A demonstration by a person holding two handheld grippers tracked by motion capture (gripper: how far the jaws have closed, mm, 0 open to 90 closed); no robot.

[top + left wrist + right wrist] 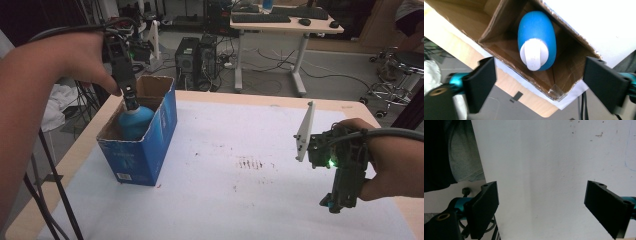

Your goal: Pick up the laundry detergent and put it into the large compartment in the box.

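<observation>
Left gripper (131, 100) hangs directly above the open cardboard box (162, 117), pointing down into it. Jaws stand wide apart with nothing between them; the pads touch neither bottle nor cardboard (reads as a release already made, judging from the gap).

Blue bottle (537, 40) sits inside the box, straight below the left gripper and centred between its jaws in the left gripper view. White cap (534, 53) faces up toward the gripper, so the long axis runs roughly vertical, leaning a little against one inner wall. The box walls keep it from toppling, which is probably why it could be let go upright rather than laid flat. In the high view the bottle's shoulder shows just above the torn near rim, immediately under the gripper's tips.

Right gripper (336, 202) is held well apart from the box, low over the white table cover (240, 200), jaws spread wide and empty in the right gripper view. Likely parked there to stay clear of the left hand's work.

Judgement: bottle placement looks complete; the left gripper only needs to lift clear without snagging the box rim.
</observation>
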